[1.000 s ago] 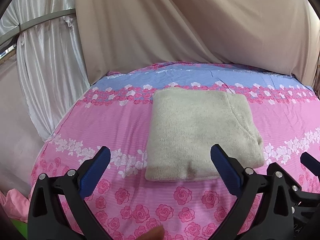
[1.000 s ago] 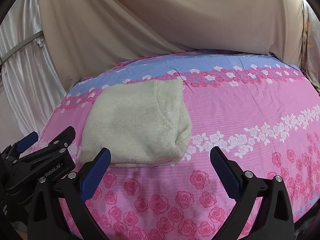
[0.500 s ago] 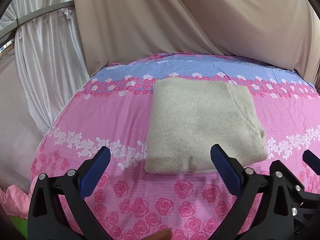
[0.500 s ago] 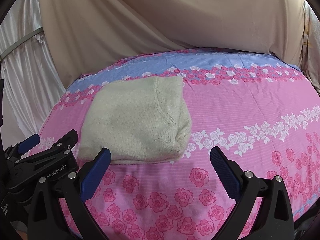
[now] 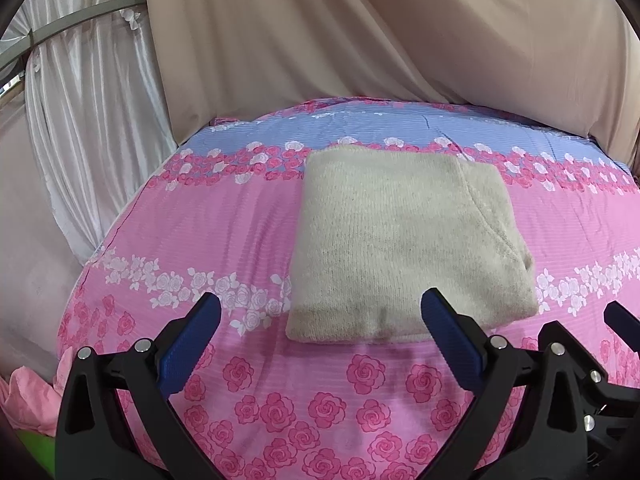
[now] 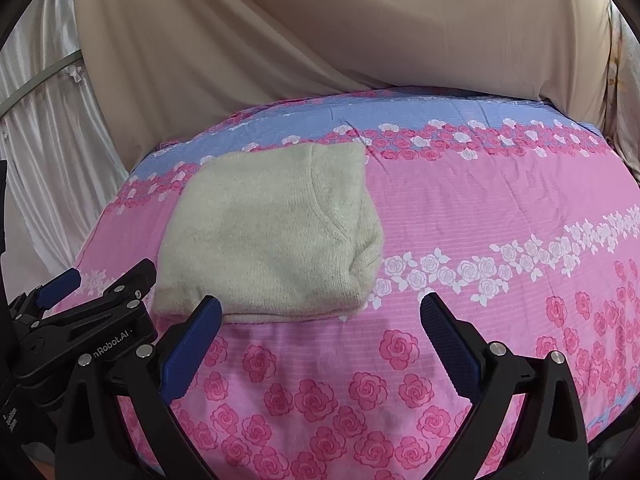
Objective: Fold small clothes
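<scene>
White satin curtain [image 5: 92, 152] hangs left of the bed, beige drape [image 5: 400, 40] behind it. Left gripper [image 5: 320, 340] jaws spread wide, empty, at near edge of folded cream knit sweater [image 5: 404, 240]. Sweater lies flat on floral pink bedsheet [image 5: 224, 232]. Right gripper [image 6: 320, 340] also wide apart, empty, near the sweater's right corner [image 6: 272, 232]

Bedroom at home: rose-print bedsheet [image 5: 248, 216], draped curtains [image 5: 92, 120] behind.

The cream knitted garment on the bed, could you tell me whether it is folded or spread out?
Folded: the cream knitted garment lies as a compact, thick rectangle with layered edges.
</scene>
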{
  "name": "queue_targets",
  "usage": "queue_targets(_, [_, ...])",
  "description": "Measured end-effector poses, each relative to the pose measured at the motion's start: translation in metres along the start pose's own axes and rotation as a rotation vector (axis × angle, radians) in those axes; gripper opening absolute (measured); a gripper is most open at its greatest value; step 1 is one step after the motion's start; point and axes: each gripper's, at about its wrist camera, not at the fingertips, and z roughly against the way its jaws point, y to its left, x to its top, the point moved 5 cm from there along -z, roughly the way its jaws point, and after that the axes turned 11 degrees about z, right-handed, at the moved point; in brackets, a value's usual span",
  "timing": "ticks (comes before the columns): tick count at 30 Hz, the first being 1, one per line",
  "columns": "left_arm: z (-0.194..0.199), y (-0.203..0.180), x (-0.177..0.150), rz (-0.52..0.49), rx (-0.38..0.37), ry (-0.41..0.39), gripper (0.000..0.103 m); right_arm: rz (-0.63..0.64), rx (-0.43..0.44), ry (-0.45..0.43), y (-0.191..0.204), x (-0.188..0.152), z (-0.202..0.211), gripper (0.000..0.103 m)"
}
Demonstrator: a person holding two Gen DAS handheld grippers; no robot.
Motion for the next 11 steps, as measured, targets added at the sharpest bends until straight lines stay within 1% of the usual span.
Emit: queue_targets(11, [-0.0022,-0.001,-0.0021,-0.001,0.008,0.007,0.097,-0.003,0.005,0.006,0.0005,-0.0007,-0.0022,0.098])
